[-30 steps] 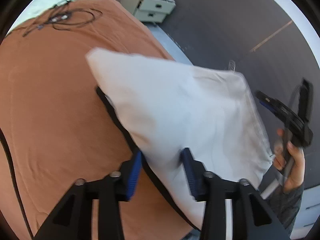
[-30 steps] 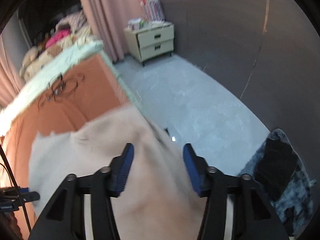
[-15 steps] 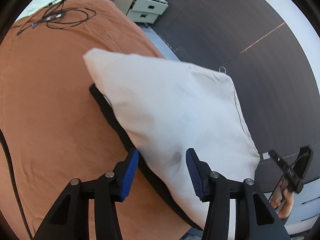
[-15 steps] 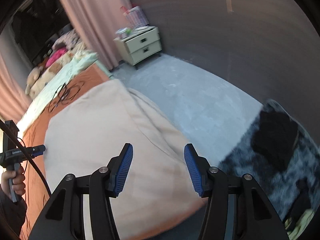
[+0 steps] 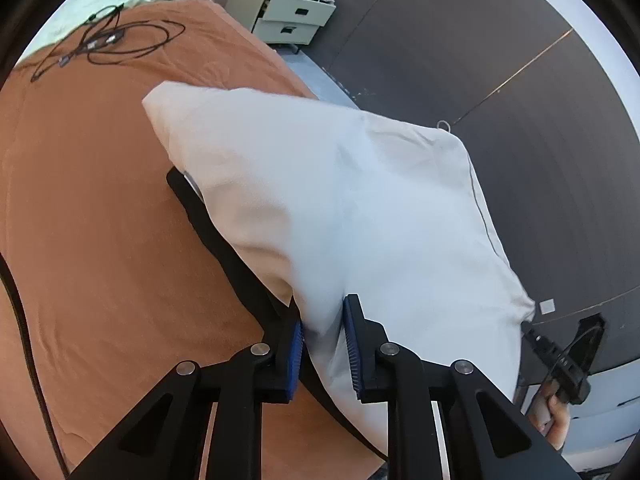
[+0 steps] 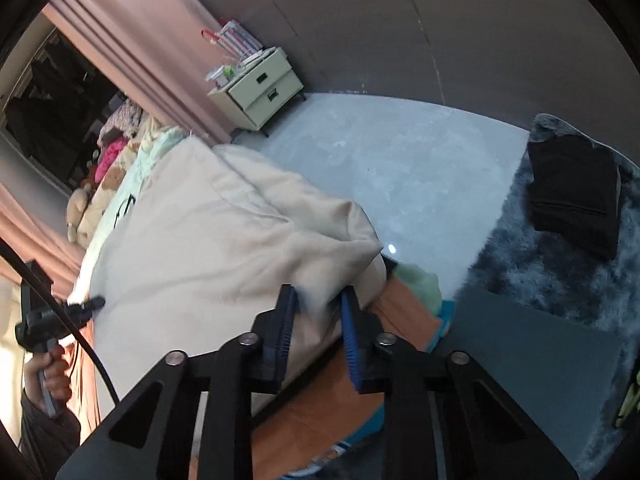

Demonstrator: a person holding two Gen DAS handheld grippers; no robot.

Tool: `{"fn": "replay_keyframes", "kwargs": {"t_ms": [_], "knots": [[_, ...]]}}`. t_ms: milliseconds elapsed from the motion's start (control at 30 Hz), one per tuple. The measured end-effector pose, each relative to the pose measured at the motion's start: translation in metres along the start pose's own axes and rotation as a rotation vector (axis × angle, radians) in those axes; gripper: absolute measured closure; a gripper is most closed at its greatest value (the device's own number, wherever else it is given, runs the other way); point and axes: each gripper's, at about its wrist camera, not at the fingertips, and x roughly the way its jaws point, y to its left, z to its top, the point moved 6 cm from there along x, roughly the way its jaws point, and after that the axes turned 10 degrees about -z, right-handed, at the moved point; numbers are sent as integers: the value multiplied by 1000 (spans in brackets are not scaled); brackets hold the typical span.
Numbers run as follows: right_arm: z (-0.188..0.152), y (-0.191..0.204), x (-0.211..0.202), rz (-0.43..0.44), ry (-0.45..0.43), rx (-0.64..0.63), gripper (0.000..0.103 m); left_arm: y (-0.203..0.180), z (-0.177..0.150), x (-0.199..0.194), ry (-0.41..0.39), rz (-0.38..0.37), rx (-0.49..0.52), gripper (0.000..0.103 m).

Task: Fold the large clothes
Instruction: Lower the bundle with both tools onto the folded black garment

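Observation:
A large cream-white cloth (image 5: 340, 208) is held up over the orange bedspread (image 5: 100, 220), with a dark garment (image 5: 224, 248) lying under it. My left gripper (image 5: 323, 344) is shut on one lower corner of the cloth. In the right wrist view the same cloth (image 6: 208, 240) spreads away to the left, and my right gripper (image 6: 316, 328) is shut on its near corner. The right gripper also shows in the left wrist view (image 5: 560, 364), and the left gripper in the right wrist view (image 6: 80, 308).
Black cables (image 5: 104, 40) lie on the bed's far end. A cream nightstand (image 6: 260, 88) stands by the pink curtain (image 6: 132, 48). A grey shaggy rug (image 6: 560, 264) with a black cushion (image 6: 572, 196) lies right of the bed. Stuffed toys (image 6: 92, 200) sit at the headboard.
Both grippers' jaws have closed onto the cloth's corners; they were wide open before. The cloth now hangs stretched between them.

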Motion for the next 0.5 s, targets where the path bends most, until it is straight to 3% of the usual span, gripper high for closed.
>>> {"fn": "replay_keyframes", "kwargs": {"t_ms": [200,500], "knots": [[38,-1,1,-45,-46,19,98,-9,10,7,-20,44,36,82],[41,-5,1,-114,-49,49,98,-18,3,-3,-17,66,90,72]]}}
